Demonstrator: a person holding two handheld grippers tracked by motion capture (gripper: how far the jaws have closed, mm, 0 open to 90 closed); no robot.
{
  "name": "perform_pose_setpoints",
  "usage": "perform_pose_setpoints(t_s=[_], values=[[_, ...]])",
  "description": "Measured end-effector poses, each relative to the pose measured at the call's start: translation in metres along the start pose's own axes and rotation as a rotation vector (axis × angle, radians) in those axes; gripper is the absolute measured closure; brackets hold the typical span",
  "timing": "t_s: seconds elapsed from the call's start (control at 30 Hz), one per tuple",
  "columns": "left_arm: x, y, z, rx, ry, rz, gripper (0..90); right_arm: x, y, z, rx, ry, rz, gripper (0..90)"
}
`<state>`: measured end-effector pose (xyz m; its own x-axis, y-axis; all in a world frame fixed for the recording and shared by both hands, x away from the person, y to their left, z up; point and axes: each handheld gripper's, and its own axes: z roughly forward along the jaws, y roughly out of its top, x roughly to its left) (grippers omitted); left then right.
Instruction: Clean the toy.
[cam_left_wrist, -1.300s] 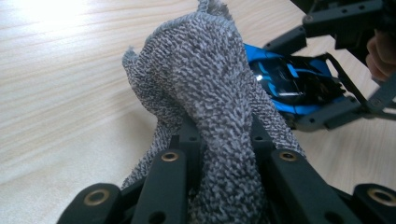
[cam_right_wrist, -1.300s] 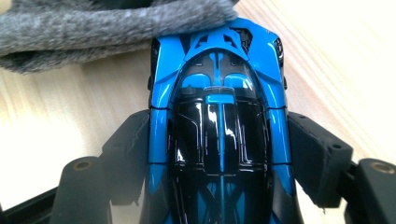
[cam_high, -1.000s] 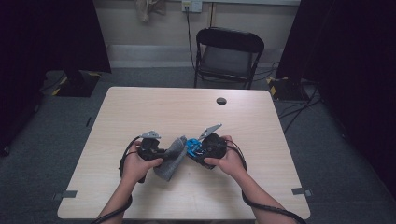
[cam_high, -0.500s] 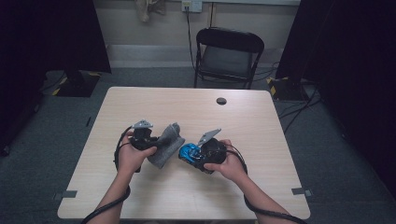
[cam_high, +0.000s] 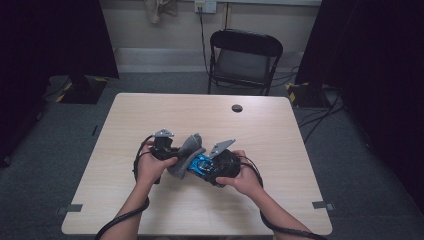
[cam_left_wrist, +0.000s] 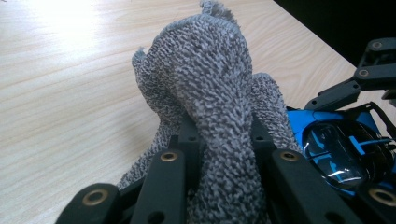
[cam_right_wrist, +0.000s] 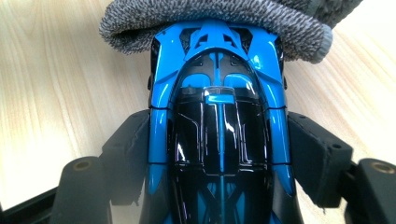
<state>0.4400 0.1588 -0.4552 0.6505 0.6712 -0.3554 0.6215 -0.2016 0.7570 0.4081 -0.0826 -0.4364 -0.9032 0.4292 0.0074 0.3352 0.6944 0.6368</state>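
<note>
Cloth (cam_left_wrist: 215, 93), grey and nubbly, is pinched tight between my left gripper's (cam_high: 172, 156) jaws and stands up out of them in a bunched fold. My right gripper (cam_high: 202, 167) has its jaws clamped on the sides of the blue toy car (cam_right_wrist: 219, 135), whose length runs straight out along them. Beyond the tips of those jaws the cloth drapes over the car's far end, touching it. Both sit just above the worktop (cam_high: 280, 130).
</note>
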Motion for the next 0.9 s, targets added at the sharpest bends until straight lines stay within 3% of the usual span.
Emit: perform_pose_setpoints(t_s=[0.33,0.9], values=[[-0.002,-0.004,-0.009,0.016,0.004,0.014,74.4,-0.011,0.000,0.001,0.002,-0.023,0.035,28.8],[-0.010,-0.017,-0.014,0.024,-0.006,0.034,74.4,-0.018,0.000,0.005,0.028,-0.042,0.053,28.7]])
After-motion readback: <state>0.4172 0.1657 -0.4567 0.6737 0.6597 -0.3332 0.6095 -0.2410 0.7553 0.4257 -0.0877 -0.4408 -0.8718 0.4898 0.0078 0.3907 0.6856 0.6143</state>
